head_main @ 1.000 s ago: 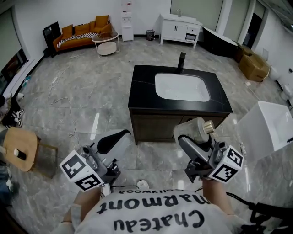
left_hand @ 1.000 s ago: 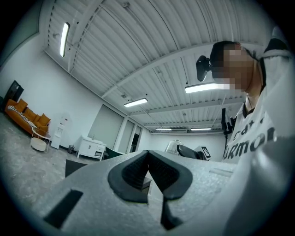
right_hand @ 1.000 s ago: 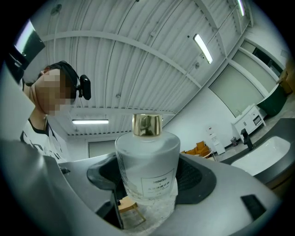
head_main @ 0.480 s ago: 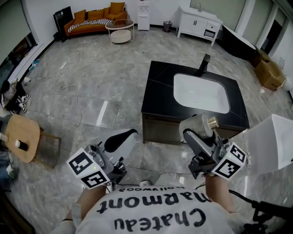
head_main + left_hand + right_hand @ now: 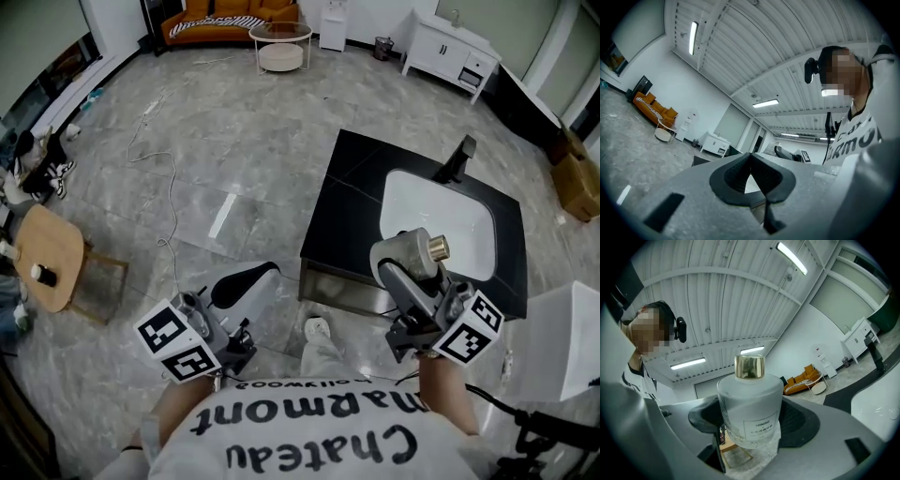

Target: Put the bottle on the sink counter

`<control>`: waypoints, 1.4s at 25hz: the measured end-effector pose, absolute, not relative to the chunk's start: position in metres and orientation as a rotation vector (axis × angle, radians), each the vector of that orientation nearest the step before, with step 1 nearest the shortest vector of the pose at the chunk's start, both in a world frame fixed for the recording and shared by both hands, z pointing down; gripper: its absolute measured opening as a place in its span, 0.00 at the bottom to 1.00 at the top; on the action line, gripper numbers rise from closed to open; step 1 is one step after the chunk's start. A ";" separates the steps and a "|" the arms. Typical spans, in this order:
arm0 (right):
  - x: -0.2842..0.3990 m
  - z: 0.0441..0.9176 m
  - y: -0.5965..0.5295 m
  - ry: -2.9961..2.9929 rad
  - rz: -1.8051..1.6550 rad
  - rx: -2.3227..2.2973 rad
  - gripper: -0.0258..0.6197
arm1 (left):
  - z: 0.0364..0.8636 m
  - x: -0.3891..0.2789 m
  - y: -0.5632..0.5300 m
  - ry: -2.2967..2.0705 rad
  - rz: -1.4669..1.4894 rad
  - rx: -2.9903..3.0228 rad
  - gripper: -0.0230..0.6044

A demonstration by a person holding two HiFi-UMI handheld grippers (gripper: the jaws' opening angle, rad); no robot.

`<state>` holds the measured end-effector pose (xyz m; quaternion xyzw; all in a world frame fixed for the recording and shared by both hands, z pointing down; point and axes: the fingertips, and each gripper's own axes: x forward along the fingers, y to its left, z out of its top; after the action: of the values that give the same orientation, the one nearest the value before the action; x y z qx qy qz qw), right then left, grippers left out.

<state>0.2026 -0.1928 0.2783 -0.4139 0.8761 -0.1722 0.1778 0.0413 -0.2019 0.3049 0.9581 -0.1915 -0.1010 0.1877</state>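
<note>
My right hand-held gripper (image 5: pixel 410 274) pinches the bottle (image 5: pixel 750 401) — frosted white, gold cap — in the air near the desk's (image 5: pixel 349 208) front edge; its base is hidden. My left hand-held gripper (image 5: pixel 249 281) is pressed together.

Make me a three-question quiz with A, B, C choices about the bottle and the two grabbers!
1. Where is the frosted white glass bottle?
A. on the black sink counter
B. between the right gripper's jaws
C. on the floor

2. What colour is the bottle's round cap?
A. gold
B. red
C. blue

3. How are the left gripper's jaws?
A. wide apart
B. holding a cup
C. closed together, empty

Answers: B, the jaws clamp its sides; A, the cap shines gold; C, the dark pads meet with nothing between them.
</note>
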 end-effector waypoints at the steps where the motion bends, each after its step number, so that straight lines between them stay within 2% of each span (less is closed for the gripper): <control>1: 0.206 0.280 -0.210 2.483 -0.495 -1.162 0.56 | 0.306 0.046 -0.217 -0.552 -0.282 2.692 0.06; 13: 0.249 0.313 -0.380 2.591 -0.617 -1.060 0.56 | 0.330 0.115 -0.369 -0.682 -0.271 2.615 0.06; 18: 0.270 0.345 -0.426 2.623 -0.657 -1.086 0.56 | 0.365 0.141 -0.413 -0.797 -0.190 2.585 0.06; 35: 0.279 0.478 -0.472 2.818 -0.912 -1.338 0.56 | 0.464 0.131 -0.424 -0.921 -0.099 2.333 0.06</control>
<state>0.2794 -0.4725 0.4783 -0.4110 0.8658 -0.2802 -0.0541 0.1309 -0.4236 0.4639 0.8835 -0.3487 -0.0374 0.3106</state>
